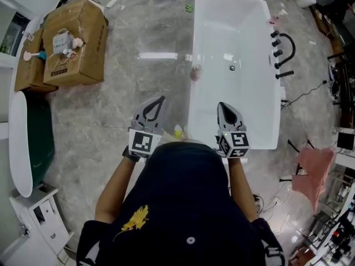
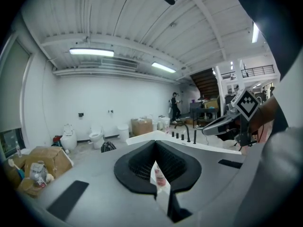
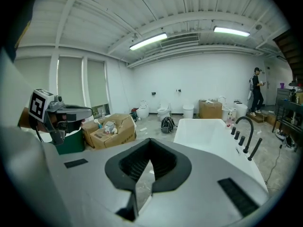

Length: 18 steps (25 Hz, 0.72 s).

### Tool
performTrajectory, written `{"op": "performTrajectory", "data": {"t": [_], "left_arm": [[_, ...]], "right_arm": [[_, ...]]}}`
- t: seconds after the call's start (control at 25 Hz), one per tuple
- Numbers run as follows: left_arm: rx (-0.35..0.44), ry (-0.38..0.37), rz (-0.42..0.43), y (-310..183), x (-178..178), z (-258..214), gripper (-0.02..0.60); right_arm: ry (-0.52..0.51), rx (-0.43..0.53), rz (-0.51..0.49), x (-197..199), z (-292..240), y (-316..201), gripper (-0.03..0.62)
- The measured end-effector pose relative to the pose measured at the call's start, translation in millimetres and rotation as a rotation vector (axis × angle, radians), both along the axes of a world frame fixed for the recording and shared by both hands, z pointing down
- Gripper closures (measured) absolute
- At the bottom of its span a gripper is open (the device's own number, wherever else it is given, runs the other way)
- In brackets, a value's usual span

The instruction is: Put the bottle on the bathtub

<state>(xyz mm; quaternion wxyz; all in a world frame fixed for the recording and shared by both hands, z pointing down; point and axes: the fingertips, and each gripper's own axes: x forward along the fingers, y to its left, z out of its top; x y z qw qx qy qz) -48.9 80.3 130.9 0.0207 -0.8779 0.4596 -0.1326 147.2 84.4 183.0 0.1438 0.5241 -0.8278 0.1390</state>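
Note:
The white bathtub (image 1: pixel 260 93) lies ahead of me on the marble floor. On its left rim stands a small pinkish bottle (image 1: pixel 196 72), apart from both grippers. My left gripper (image 1: pixel 159 101) hangs over the floor just left of the tub, jaws together and empty. Seen from the left gripper view, a bottle with a red label (image 2: pixel 160 178) shows through the thin slit between that gripper's (image 2: pixel 155 167) pads, clear of them. My right gripper (image 1: pixel 223 107) hovers over the tub's near end, shut on nothing. The right gripper view shows that gripper (image 3: pixel 147 167) with its pads closed and the tub (image 3: pixel 208 131) beyond.
Black tap fittings (image 1: pixel 282 51) stand on the tub's right rim. Cardboard boxes (image 1: pixel 75 40) sit at the left, a green and white tub (image 1: pixel 28 143) and a white cabinet (image 1: pixel 39 218) nearer. A yellow-green item (image 1: pixel 178 131) lies by the tub's corner. Pink cloth (image 1: pixel 315 168) lies at the right.

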Motion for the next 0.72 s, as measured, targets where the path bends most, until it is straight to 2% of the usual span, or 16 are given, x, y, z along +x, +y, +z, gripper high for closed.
{"op": "performTrajectory", "data": {"t": [0.12,0.4,0.72], "left_arm": [[-0.004,-0.009,0.019,2,0,-2,0.563],[0.009,0.047,0.016,-5,19,-11,0.563],[0.033,0.035,0.031,-8,32,-14,0.563]], "right_arm": [[0.005,0.003,-0.009,-2,-5,-5,0.594],[0.034,0.007,-0.064,-1,-6,-12,0.594],[0.043,-0.002,-0.118,-4,-7,-14,0.594]]}}
